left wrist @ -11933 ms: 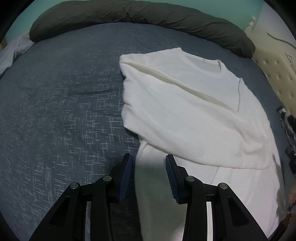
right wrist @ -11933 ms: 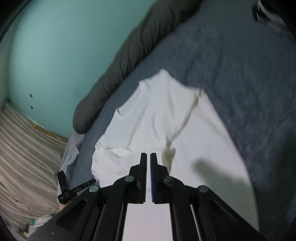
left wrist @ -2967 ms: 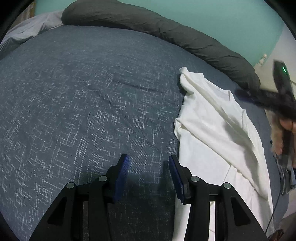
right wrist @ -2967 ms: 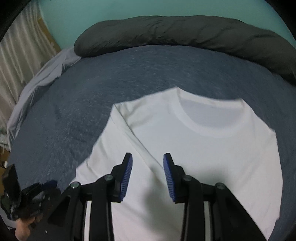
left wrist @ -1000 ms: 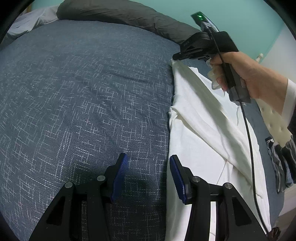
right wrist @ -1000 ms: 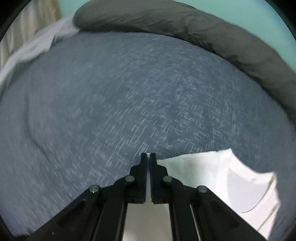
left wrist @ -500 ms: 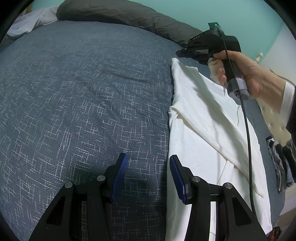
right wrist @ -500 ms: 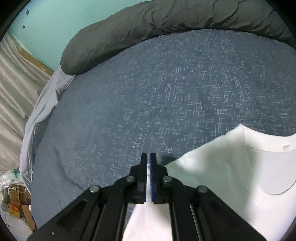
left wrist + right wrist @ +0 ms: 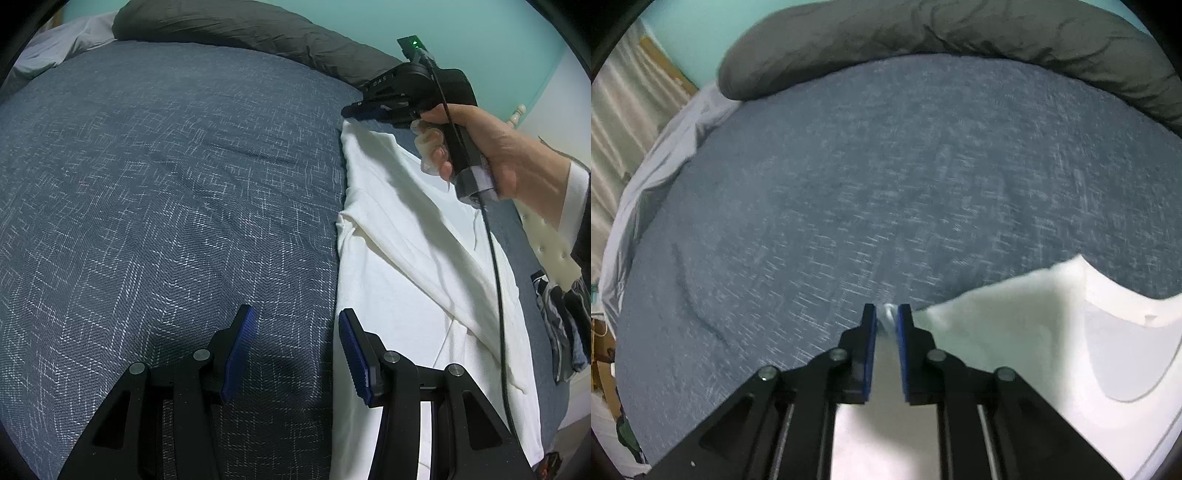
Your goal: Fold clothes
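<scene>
White shirt [image 9: 402, 258] on bed, hand [image 9: 491, 147] only in left view

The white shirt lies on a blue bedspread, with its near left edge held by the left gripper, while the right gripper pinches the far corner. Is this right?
One thing is wrong: the left gripper holds nothing. The left wrist view shows its jaws open over the bedspread, beside the shirt edge. The rest stands: the right gripper pinches the far corner.

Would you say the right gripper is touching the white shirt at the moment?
Touching. In the right wrist view, the right gripper has a corner of the white shirt pinched between its blue pads.
</scene>
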The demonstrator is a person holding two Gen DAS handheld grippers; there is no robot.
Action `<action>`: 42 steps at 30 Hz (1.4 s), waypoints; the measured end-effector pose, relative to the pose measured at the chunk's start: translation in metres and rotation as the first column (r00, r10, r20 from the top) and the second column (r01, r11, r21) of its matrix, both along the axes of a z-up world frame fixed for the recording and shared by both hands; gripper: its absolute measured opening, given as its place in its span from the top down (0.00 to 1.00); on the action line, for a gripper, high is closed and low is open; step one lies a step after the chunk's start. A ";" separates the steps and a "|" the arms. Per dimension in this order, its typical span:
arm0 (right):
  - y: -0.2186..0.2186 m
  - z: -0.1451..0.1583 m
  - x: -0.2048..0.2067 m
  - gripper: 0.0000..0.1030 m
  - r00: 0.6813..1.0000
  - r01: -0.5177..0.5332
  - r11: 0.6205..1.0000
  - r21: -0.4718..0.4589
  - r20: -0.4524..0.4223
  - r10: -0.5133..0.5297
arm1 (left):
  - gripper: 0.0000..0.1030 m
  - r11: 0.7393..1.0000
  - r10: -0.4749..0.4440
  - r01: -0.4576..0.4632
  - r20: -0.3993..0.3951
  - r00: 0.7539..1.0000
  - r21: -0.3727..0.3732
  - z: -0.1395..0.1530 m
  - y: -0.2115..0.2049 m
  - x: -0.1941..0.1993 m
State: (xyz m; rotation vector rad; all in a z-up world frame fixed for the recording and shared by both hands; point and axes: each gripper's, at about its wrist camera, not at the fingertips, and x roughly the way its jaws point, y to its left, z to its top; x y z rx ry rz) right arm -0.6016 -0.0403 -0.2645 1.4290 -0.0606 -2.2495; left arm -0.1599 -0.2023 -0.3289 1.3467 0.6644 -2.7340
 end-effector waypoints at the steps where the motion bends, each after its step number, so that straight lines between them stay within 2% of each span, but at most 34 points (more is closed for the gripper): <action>1: 0.000 0.002 -0.002 0.98 1.000 0.008 1.000 -0.020 -0.010 -0.009 | 0.51 1.000 0.000 0.000 0.000 1.000 -0.001 0.000 0.000 0.000; 5: 0.007 0.015 -0.010 0.98 0.996 0.083 0.992 -0.097 -0.029 -0.086 | 0.51 1.000 0.000 0.000 0.000 1.000 -0.002 0.000 0.001 0.001; 9: -0.001 0.021 -0.011 0.97 0.998 0.053 0.998 -0.031 -0.044 -0.054 | 0.51 1.000 0.003 -0.003 0.000 1.000 0.001 0.000 0.002 0.003; 11: -0.002 0.013 -0.013 0.92 0.999 0.041 0.999 0.022 0.007 -0.042 | 0.51 1.000 0.004 -0.004 0.000 1.000 0.001 0.001 0.003 0.003; 13: -0.010 0.006 -0.012 0.71 1.000 0.023 0.995 0.093 0.015 -0.024 | 0.51 1.000 0.004 -0.004 0.001 1.000 0.001 0.001 0.004 0.004; 14: -0.013 0.004 -0.011 0.70 1.000 0.017 0.994 0.111 0.010 -0.019 | 0.51 1.000 0.004 -0.004 0.001 1.000 0.001 0.001 0.004 0.004; 18: -0.024 -0.003 -0.008 0.71 1.000 0.002 0.985 0.173 -0.013 0.000 | 0.51 1.000 0.004 -0.004 0.001 1.000 0.000 0.001 0.005 0.004; 19: -0.026 -0.004 -0.007 0.83 1.000 -0.003 0.986 0.169 -0.022 0.006 | 0.51 1.000 0.003 -0.003 0.001 1.000 0.000 0.000 0.005 0.004; 20: -0.028 -0.004 -0.007 0.91 0.999 -0.007 0.986 0.166 -0.031 0.013 | 0.51 1.000 0.003 -0.003 0.001 1.000 -0.001 0.000 0.006 0.004; 22: -0.029 -0.004 -0.007 0.96 0.999 -0.001 0.988 0.153 -0.039 0.007 | 0.51 1.000 0.002 -0.002 0.000 1.000 -0.002 0.000 0.007 0.004; 30: -0.006 0.005 -0.016 0.99 0.991 0.127 0.992 0.000 -0.038 -0.127 | 0.51 1.000 0.001 -0.001 -0.001 1.000 -0.006 0.000 0.010 0.004; 32: 0.000 0.016 -0.009 0.99 0.993 0.102 0.995 -0.004 -0.059 -0.102 | 0.51 1.000 0.001 -0.001 -0.001 1.000 -0.004 0.000 0.010 0.004; 35: -0.001 0.024 0.004 0.98 0.999 0.034 0.998 -0.049 -0.034 -0.036 | 0.51 1.000 0.008 -0.008 -0.007 1.000 0.011 0.001 0.009 0.005; 39: 0.003 0.023 0.027 0.98 1.000 -0.019 1.000 -0.017 -0.019 0.018 | 0.51 0.999 0.028 -0.027 -0.023 0.999 0.045 0.004 0.005 0.005; 41: 0.010 0.020 0.036 0.95 1.000 -0.023 1.000 -0.018 0.003 0.023 | 0.51 0.999 0.028 -0.027 -0.035 0.999 0.040 0.008 0.006 0.001; 42: 0.013 0.019 0.041 0.89 1.000 -0.025 1.000 -0.018 0.014 0.025 | 0.51 0.999 0.027 -0.025 -0.042 0.999 0.036 0.011 0.006 -0.002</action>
